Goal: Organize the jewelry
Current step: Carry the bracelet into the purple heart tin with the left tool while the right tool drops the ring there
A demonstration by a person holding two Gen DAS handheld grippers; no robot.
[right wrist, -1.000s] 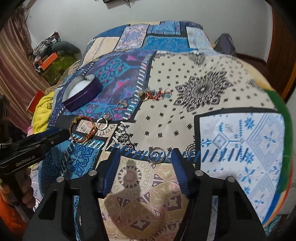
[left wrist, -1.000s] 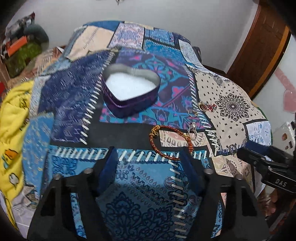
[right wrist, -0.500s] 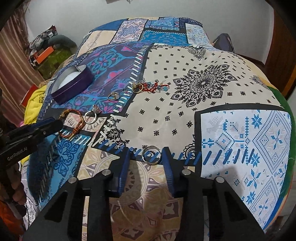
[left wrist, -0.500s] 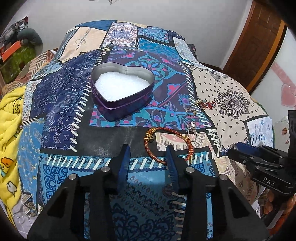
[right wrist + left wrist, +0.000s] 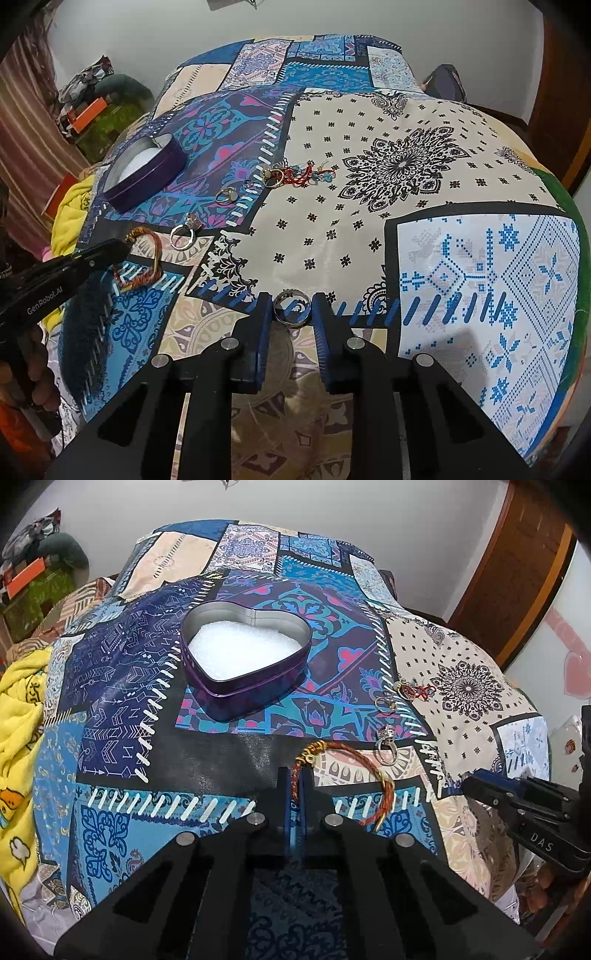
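Both tongs are now standing much narrower than a second ago. On the bed [image 5: 110,686], the heart tin [image 5: 245,664] is sitting mid-quilt. Left tongs [image 5: 295,775] are clamping the braided bangle [image 5: 343,775] near the front edge: light, springy, best pinched across its cord. Right tongs [image 5: 291,306] are closing around the silver ring [image 5: 291,308]: small, stiff, slippery.
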